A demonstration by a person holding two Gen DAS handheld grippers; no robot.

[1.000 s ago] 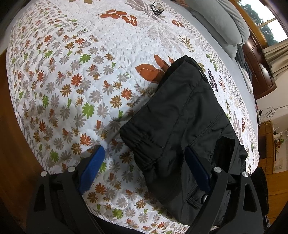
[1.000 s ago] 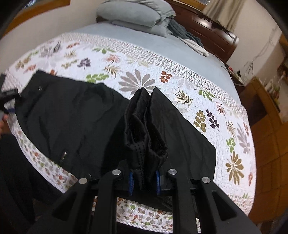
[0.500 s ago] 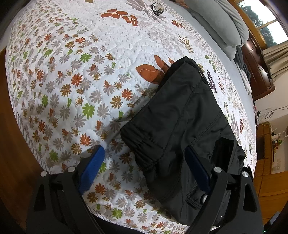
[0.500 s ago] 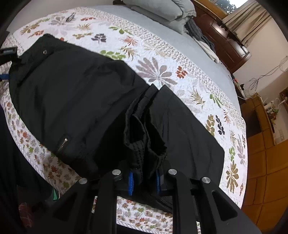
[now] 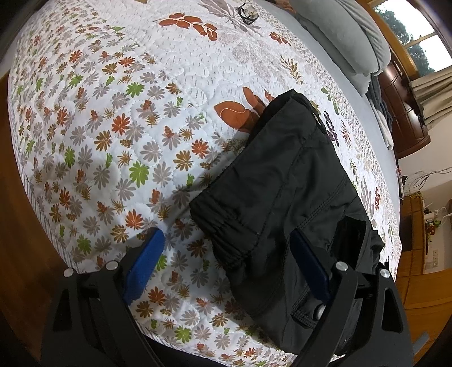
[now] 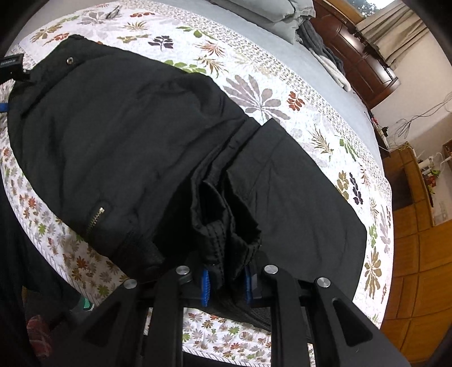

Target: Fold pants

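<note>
Black pants (image 6: pixel 118 146) lie across the flower-patterned quilt (image 5: pixel 118 118) near the bed's front edge, waistband end to the left, with a gold zip (image 6: pixel 94 217). My right gripper (image 6: pixel 225 285) is shut on a bunched fold of the pants' leg end (image 6: pixel 223 225) and holds it low over the spread fabric. In the left wrist view the elastic waistband end (image 5: pixel 226 225) lies between the wide-open blue pads; my left gripper (image 5: pixel 228 265) is open and holds nothing. The left gripper also shows at the far left edge of the right wrist view (image 6: pixel 11 67).
Grey pillows (image 5: pixel 344 36) and a dark wooden headboard (image 6: pixel 364 56) stand at the far end of the bed. A small dark object (image 5: pixel 247 11) lies on the quilt far off. Wooden floor (image 6: pixel 418 254) lies to the right of the bed.
My right gripper has carried the held leg end lower and toward the waistband side, so the pants spread wider in its view. My left gripper has stayed open and nearly still.
</note>
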